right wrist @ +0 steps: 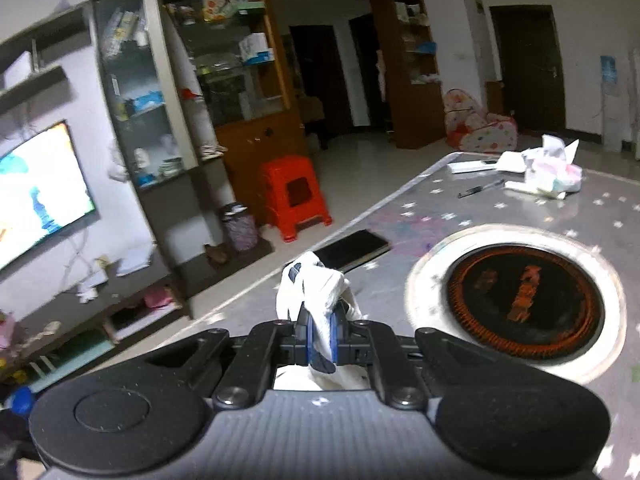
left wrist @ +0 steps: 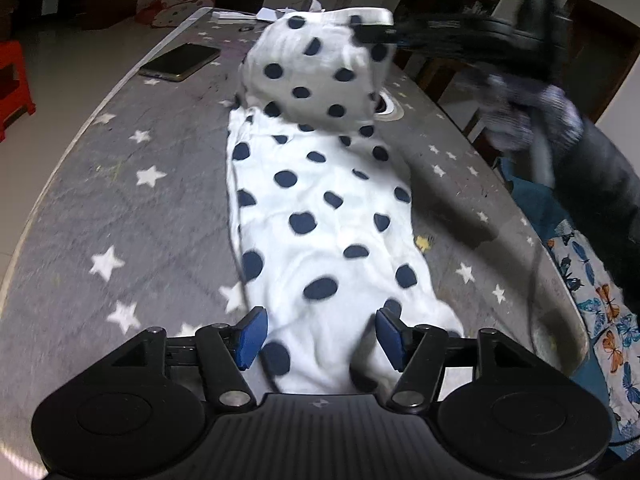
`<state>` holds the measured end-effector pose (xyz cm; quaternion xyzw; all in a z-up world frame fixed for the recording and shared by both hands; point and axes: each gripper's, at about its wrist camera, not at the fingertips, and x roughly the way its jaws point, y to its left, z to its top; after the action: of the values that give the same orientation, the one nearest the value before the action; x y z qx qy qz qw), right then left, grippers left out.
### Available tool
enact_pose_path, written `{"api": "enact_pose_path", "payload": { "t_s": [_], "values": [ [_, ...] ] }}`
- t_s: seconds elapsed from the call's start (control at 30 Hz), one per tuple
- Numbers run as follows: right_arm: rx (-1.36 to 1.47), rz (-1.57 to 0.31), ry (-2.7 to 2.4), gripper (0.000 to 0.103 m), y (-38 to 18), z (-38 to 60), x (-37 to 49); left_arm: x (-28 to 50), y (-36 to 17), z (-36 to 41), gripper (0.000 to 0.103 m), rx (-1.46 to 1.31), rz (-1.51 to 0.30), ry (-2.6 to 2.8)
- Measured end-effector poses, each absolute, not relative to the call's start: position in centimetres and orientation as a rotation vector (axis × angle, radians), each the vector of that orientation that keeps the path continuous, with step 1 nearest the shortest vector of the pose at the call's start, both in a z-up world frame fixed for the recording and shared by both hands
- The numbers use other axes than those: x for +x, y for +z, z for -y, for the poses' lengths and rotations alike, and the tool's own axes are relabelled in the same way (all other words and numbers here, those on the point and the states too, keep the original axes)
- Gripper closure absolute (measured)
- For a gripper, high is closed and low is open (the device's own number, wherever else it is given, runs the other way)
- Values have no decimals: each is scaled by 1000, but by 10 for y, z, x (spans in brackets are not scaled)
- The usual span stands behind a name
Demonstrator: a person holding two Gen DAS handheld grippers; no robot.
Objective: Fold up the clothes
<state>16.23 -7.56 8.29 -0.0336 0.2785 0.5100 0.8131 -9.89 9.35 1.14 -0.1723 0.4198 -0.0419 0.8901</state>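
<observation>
A white garment with dark blue dots (left wrist: 320,208) lies lengthwise on the grey star-patterned table (left wrist: 120,200). Its far end is lifted and hangs from my right gripper (left wrist: 376,34), which shows blurred at the top of the left wrist view. My left gripper (left wrist: 320,334) is open, with its blue pads either side of the garment's near end. In the right wrist view my right gripper (right wrist: 320,336) is shut on a bunch of the white garment (right wrist: 316,284), held above the table.
A phone (left wrist: 180,62) lies at the far left of the table. A round black burner (right wrist: 524,300) is set in the table. Papers and tissues (right wrist: 548,172) sit at the far end. A red stool (right wrist: 294,196) stands on the floor. Butterfly-print cloth (left wrist: 600,312) hangs at right.
</observation>
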Motion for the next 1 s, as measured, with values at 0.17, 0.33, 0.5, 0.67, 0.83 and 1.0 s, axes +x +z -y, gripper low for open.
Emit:
{"api": "enact_pose_path", "payload": {
  "t_s": [0.17, 0.33, 0.5, 0.67, 0.83, 1.0],
  "values": [
    [-79, -595, 1164, 96, 86, 97, 111, -111, 7, -92, 39, -364, -878, -65],
    [-76, -586, 1233, 96, 86, 116, 64, -120, 5, -94, 39, -379, -873, -54],
    [-100, -559, 1328, 96, 81, 130, 21, -127, 3, -99, 39, -413, -859, -37],
    [-204, -507, 1401, 96, 68, 144, -16, -136, 7, -109, 39, -429, -831, 2],
    [-393, -472, 1439, 85, 51, 159, -48, -143, 15, -124, 39, -438, -798, 54],
    [-448, -529, 1463, 72, 45, 172, -64, -147, 26, -134, 39, -427, -761, 85]
  ]
}}
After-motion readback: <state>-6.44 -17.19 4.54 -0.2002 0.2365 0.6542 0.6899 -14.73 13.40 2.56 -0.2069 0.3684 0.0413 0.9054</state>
